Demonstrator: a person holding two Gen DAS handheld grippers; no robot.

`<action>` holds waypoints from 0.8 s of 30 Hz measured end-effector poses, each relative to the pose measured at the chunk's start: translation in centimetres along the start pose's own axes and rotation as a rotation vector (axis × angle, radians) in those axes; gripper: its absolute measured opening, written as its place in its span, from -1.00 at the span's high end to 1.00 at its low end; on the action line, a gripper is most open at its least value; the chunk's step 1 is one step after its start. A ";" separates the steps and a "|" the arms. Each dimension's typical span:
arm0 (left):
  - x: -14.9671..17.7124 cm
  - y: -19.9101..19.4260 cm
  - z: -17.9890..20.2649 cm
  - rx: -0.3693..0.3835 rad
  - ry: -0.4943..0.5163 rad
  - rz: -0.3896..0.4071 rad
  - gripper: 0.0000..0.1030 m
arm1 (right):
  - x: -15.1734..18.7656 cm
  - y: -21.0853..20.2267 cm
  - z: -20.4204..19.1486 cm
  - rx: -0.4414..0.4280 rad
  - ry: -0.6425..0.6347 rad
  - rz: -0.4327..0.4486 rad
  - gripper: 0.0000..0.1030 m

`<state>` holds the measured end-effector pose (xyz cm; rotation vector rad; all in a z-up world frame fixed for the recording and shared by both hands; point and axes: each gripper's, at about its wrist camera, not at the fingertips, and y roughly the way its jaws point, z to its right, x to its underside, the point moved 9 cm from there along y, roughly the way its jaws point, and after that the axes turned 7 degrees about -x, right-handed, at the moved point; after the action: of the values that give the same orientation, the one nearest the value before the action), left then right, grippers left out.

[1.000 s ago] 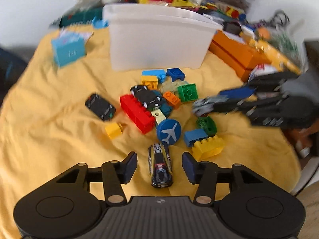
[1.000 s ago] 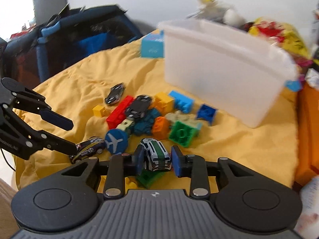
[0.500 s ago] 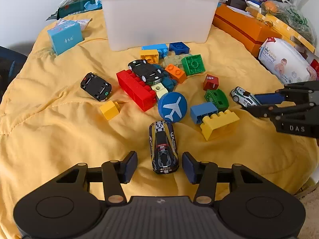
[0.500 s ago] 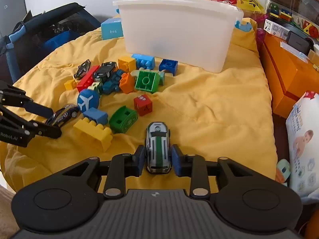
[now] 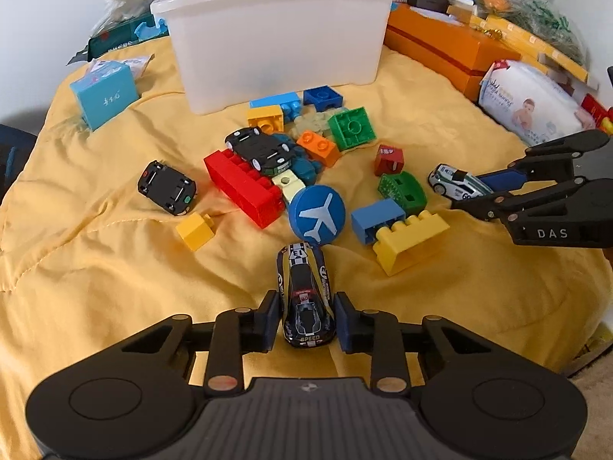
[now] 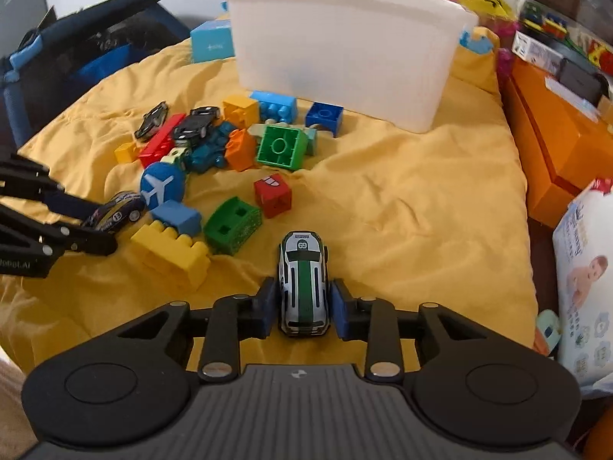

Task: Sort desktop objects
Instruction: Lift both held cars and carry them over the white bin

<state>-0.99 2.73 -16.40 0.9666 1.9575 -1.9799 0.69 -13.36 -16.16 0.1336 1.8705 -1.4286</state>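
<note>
While each claw grips a car lengthwise, I see the white bin (image 5: pixel 276 38) at twelve o'clock: left claw (image 5: pixel 306 320) holds the black racer (image 5: pixel 305 299), right claw (image 6: pixel 304 308) the white car (image 6: pixel 304 283).

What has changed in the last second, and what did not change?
The left gripper has closed in around the black car; its pads now sit near or on the car's sides. The right gripper, holding the white car, has carried it away from the block pile to bare cloth. The bin and the blocks stayed where they were.
</note>
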 end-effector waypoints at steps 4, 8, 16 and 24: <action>-1.3 -2.2 -0.7 0.001 -0.001 0.049 0.35 | -0.6 -1.1 0.0 -0.005 0.014 0.020 0.36; -4.3 -4.9 -1.9 -0.005 -0.009 0.145 0.35 | -2.4 -3.1 0.6 0.013 0.032 0.084 0.36; -13.4 -8.5 -3.5 -0.046 0.038 0.359 0.35 | -8.0 -6.0 1.6 0.042 0.012 0.215 0.36; -23.3 -9.7 -5.7 -0.124 0.063 0.550 0.35 | -16.9 -7.7 4.3 0.101 -0.043 0.380 0.36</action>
<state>13.25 2.14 5.23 1.3654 1.5871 -1.5197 10.81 -13.96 -0.06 0.4770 1.6319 -1.2488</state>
